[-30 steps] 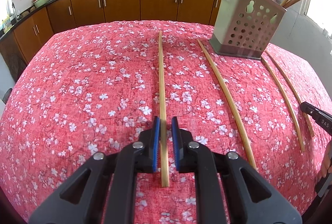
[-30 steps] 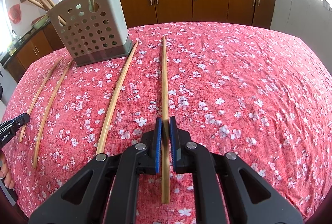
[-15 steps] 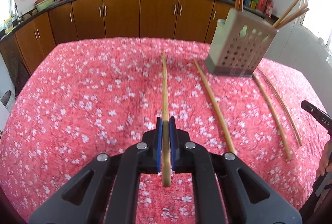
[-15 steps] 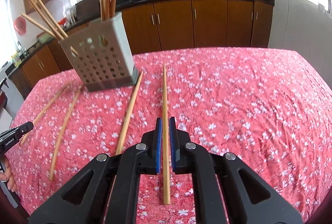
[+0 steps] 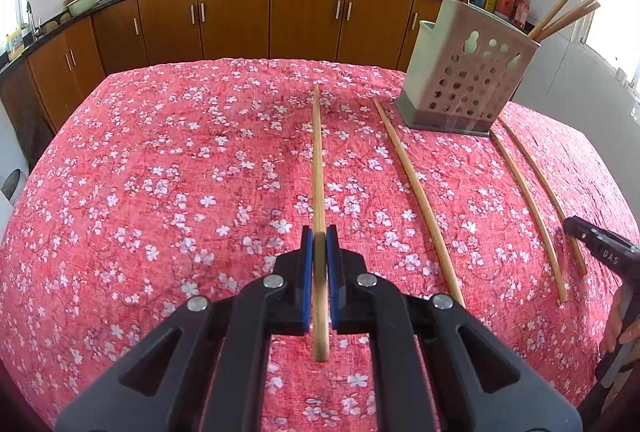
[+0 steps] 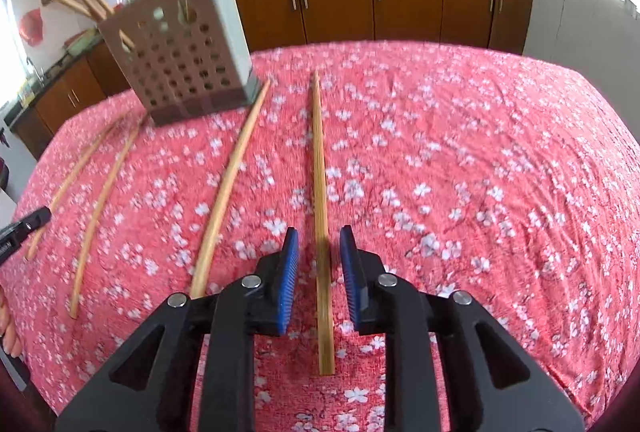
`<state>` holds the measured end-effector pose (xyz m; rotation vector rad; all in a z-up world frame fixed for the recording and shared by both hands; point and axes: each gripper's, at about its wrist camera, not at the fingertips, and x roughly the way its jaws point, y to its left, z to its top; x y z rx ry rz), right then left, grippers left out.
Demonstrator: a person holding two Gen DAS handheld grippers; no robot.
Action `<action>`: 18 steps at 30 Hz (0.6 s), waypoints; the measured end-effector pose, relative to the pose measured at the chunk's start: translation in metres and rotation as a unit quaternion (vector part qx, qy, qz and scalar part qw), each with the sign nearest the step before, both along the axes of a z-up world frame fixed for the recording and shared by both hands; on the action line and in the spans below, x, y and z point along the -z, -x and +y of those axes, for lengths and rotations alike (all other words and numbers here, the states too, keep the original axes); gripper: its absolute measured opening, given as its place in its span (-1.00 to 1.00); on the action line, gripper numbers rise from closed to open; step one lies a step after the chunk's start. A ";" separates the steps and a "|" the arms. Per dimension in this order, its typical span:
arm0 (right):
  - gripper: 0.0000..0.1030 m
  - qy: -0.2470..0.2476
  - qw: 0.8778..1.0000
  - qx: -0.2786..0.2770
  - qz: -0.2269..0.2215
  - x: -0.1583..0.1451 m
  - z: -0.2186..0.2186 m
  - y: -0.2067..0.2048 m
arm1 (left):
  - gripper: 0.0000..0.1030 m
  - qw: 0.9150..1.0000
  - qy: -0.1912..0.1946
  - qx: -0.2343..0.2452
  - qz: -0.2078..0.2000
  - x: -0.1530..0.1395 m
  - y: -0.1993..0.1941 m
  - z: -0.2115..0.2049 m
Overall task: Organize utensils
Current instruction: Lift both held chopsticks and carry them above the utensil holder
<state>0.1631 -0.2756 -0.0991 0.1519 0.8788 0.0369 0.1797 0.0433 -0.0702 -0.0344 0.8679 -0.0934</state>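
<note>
Our left claw (image 5: 319,246) is clamped on a chopstick (image 5: 317,168) near its blunt end, tip pointing ahead. Our right claw (image 6: 319,252) is wide, straddling another chopstick (image 6: 320,192) on the counter (image 6: 480,172). They look light, stiff and slick, so we'd pinch near the end. Holder (image 6: 180,60) sits ahead-left.

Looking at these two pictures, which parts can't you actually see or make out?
- Left wrist view: the held chopstick is hidden where the left hand-held gripper clamps it.
- Left wrist view: the right hand-held gripper is cut off by the picture's edge.
- Right wrist view: the holder and its upright chopsticks are motion-blurred, with the tops cut off.
- Both views: the holder's inside is hidden by its walls.
</note>
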 end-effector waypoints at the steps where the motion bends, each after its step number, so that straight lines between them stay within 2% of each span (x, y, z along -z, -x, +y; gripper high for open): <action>1: -0.80 0.007 1.000 0.001 0.000 0.001 0.001 -0.001 | -0.85 1.000 0.001 0.000 0.000 0.000 0.000 0.001; 5: -0.85 -0.001 1.000 0.000 0.002 0.001 -0.005 -0.003 | -0.85 1.000 0.005 -0.001 -0.008 -0.005 0.001 0.003; 13: -0.85 -0.015 0.997 0.016 -0.074 -0.041 -0.013 0.010 | -0.85 0.998 0.019 -0.005 -0.057 -0.041 0.007 0.005; 18: -0.85 -0.026 0.991 0.029 -0.130 -0.073 -0.018 0.016 | -0.85 0.995 0.028 -0.007 -0.097 -0.070 0.014 0.004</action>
